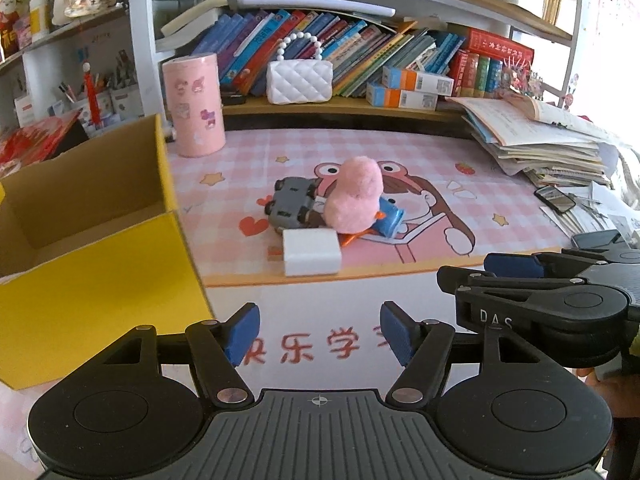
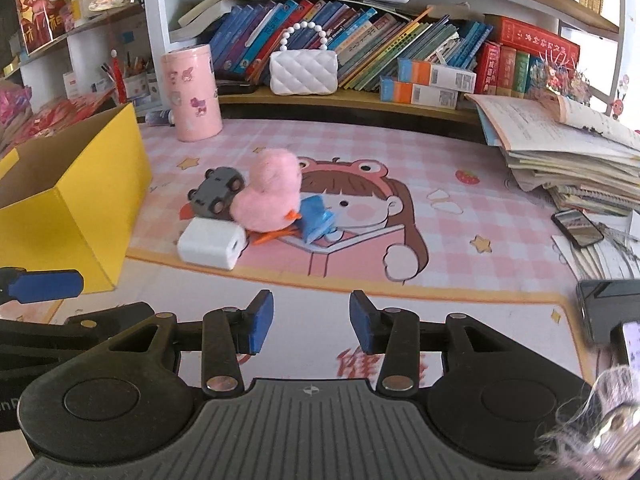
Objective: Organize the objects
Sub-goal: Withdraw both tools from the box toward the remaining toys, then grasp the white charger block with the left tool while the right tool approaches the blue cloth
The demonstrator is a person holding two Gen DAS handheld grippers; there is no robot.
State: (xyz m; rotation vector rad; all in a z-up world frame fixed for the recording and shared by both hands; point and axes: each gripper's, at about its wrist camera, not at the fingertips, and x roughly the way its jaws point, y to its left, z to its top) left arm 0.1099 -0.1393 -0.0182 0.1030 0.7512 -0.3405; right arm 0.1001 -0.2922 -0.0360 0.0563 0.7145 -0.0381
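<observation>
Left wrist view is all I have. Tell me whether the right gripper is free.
Observer: The right gripper is open, with nothing between its pads.
Operator: Describe the white block's right end.
Observer: The white block has a dark slot in that end.
Operator: Report what lies to the right of that gripper.
Observer: A small lit screen shows at the picture's right edge, just below a dark phone; what device it belongs to I cannot tell.
</observation>
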